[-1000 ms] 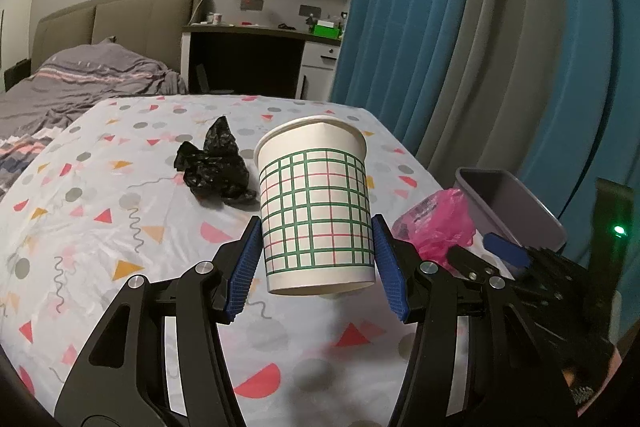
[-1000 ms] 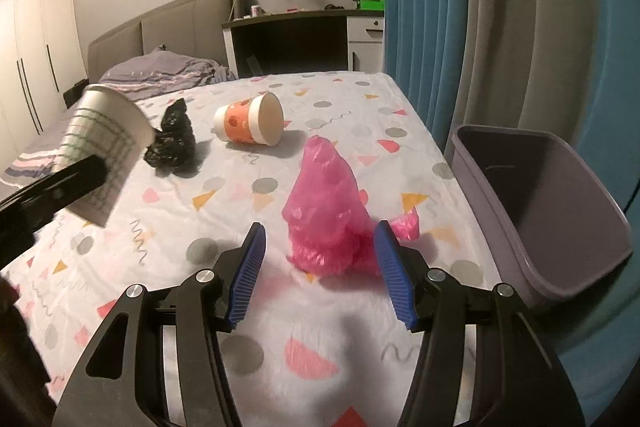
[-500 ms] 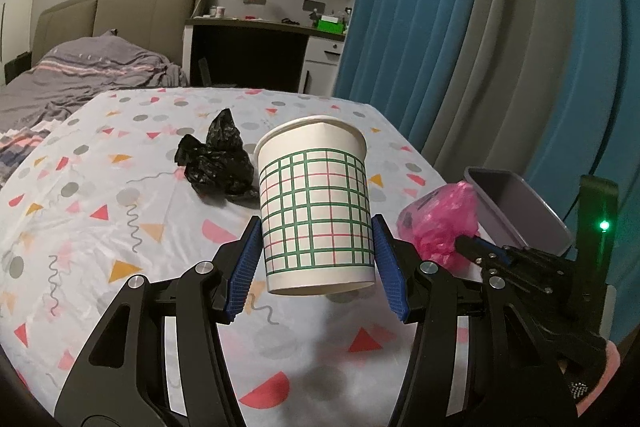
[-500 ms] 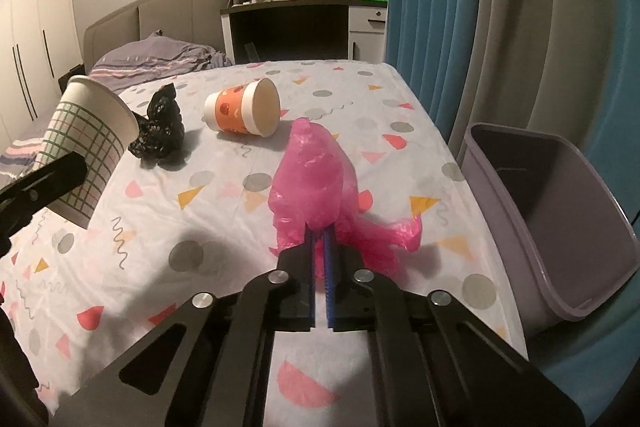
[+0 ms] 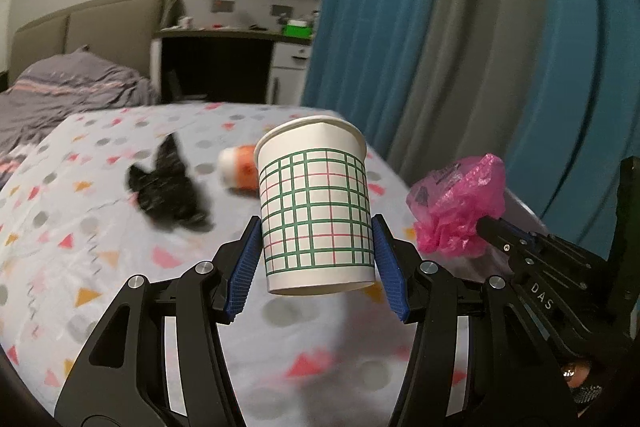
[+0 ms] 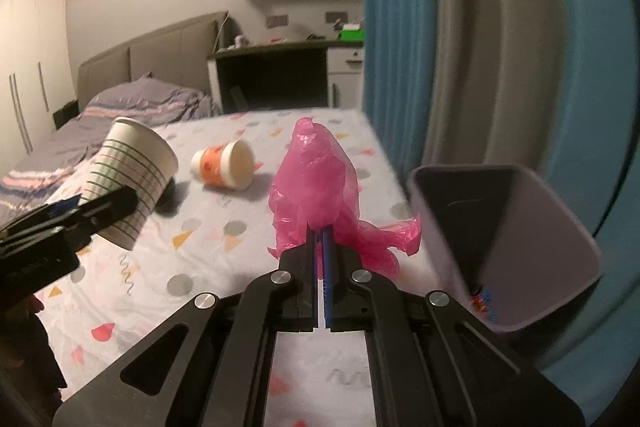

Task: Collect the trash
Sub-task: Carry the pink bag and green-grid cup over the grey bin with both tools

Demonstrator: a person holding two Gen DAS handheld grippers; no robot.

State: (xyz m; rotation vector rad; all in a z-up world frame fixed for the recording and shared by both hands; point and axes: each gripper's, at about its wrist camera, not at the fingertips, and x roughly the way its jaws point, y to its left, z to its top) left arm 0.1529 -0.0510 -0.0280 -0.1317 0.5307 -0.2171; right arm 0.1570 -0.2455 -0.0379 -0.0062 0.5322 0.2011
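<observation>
I am looking over a tabletop [image 6: 208, 267] covered with a cloth of coloured dots and triangles, with a bed and teal curtains behind it. At about 3 o'clock in my right view a grey bin [image 6: 520, 227] stands at the tabletop's edge, tipped toward me; something small and colourful lies at its bottom, too small to name.

My left gripper [image 5: 316, 263] is spread around a checked paper cup [image 5: 314, 215], upright and lifted clear of the cloth, its blue pads pressing the cup's sides. My right gripper [image 6: 322, 239] is pressed together, pinching a pink plastic bag [image 6: 316, 183] near its base; the bag looks raised off the cloth, though a tail of it at 4 o'clock may brush the surface.

I judge the task about midway: two pieces are in hand and not yet binned. An orange cup [image 6: 224, 167] lies on its side at 11 o'clock of the pink bag, and a crumpled black bag [image 5: 168, 187] sits at 9 o'clock of the checked cup; neither has been collected.

The black bag is almost hidden behind the checked cup in my right view, and blurred in the left. The bin's near wall is cut off there by my right gripper.
</observation>
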